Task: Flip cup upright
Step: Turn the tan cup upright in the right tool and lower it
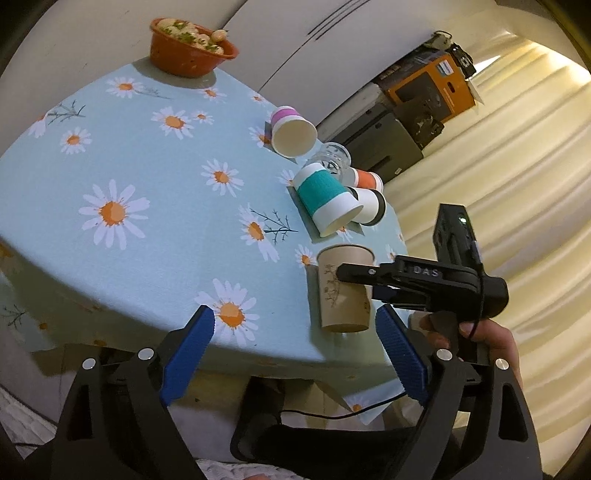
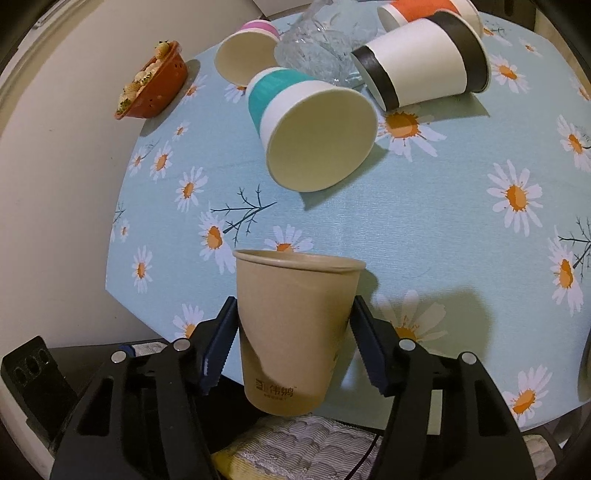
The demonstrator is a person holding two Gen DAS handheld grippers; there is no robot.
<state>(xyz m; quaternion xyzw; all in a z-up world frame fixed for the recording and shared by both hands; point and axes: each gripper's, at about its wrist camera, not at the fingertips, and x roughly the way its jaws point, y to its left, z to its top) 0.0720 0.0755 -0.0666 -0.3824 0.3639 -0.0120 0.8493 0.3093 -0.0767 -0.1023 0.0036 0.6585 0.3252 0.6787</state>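
Observation:
A plain brown paper cup (image 2: 295, 332) is upright, mouth up, between the blue pads of my right gripper (image 2: 293, 332), which is shut on its sides near the table's front edge. In the left wrist view the same cup (image 1: 343, 291) stands upright with the right gripper's black finger across it. My left gripper (image 1: 295, 332) is open and empty, low at the table's near edge, left of the cup. A teal-banded cup (image 2: 314, 129), a black-banded cup (image 2: 424, 70), a pink-banded cup (image 2: 243, 51) and an orange-banded cup (image 2: 424, 11) lie on their sides behind.
A clear glass tumbler (image 2: 317, 51) lies among the tipped cups. An orange bowl of food (image 1: 188, 48) stands at the far edge of the daisy tablecloth (image 1: 147, 229). Boxes (image 1: 424, 88) and a cream curtain are beyond the table.

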